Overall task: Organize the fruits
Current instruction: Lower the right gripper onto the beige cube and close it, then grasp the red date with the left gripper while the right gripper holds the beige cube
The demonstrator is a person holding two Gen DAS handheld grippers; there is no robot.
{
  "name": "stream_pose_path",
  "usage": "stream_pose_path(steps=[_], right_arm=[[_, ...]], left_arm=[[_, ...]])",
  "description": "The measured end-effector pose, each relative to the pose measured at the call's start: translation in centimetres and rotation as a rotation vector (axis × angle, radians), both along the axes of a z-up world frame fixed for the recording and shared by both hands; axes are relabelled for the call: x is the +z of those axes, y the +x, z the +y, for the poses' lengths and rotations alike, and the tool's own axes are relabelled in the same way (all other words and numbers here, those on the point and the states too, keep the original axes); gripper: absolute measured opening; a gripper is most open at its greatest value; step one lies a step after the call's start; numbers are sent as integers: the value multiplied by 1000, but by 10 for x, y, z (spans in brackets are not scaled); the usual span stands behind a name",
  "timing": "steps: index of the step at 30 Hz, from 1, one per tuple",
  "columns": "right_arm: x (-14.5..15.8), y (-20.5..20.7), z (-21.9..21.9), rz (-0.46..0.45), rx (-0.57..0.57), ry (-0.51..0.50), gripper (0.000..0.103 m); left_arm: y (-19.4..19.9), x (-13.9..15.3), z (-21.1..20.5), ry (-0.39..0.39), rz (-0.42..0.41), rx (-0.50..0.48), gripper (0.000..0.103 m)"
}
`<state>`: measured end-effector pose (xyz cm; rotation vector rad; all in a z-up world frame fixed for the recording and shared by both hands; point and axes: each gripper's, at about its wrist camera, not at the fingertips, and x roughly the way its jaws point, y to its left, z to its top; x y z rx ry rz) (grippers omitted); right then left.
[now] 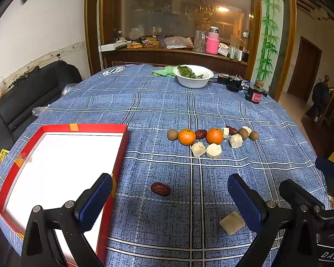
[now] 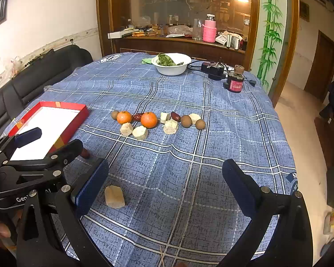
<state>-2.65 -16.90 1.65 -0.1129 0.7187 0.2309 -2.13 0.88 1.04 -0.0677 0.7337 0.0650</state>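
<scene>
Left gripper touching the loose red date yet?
Apart. In the left wrist view the red date lies on the tablecloth beyond and between the open left gripper fingers, cloth visible on both sides.

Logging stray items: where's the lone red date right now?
Left wrist view: the lone red date lies on the tablecloth just right of the red tray, nearer the camera than the fruit row.

A: Woven blue plaid cloth (image 1: 167,111), matt and slightly wrinkled, covers the table; the shallow red cardboard box (image 1: 120,151) has a smooth white paper-like floor.

B: Two glossy dimpled orange mandarins (image 2: 149,119), crumbly rough beige cubes (image 2: 140,132), a wrinkled shiny dark-red date (image 1: 160,189), and a smooth white bowl (image 2: 171,69).
</scene>
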Motion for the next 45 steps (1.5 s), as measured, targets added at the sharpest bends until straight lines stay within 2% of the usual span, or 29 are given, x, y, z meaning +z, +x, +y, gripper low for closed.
stream_pose_path(steps=[7,14,18,22,23,24,26,30,32,36,39,42,44,45], right_arm=[[0,-1,-1,3,0,1,103],[-12,-9,-16,22,7,20,103],[-21,-14,-17,43,47,42,102],[-34,-18,3,76,139,29,97],[-38,-19,12,87,168,17,92],[-41,-19,19,92,191,9,76],[-49,-16,30,130,228,-2,56],[-68,-6,46,198,261,-23,32],[-73,-1,49,227,273,-27,26],[-72,5,48,239,280,-31,26],[-71,10,37,235,242,-19,26],[-71,15,18,231,194,26,26],[-70,17,8,228,186,57,26],[-69,17,6,226,186,69,26]], left_arm=[[1,-7,-2,11,14,-16,103],[0,-22,16,6,36,1,103],[-8,-22,25,16,13,-13,102],[-13,-21,36,6,-3,-7,101],[-14,-21,39,2,-5,-5,101],[-13,-21,42,2,-3,-4,101],[-13,-22,46,-2,-2,3,98],[-10,-24,50,-21,11,-5,96],[-8,-27,46,-25,24,-25,90],[-2,-33,32,-33,55,-82,80],[6,-40,20,-47,90,-127,71],[15,-50,13,-53,127,-132,58],[25,-60,11,-60,175,-118,47],[32,-66,11,-72,203,-106,44]])
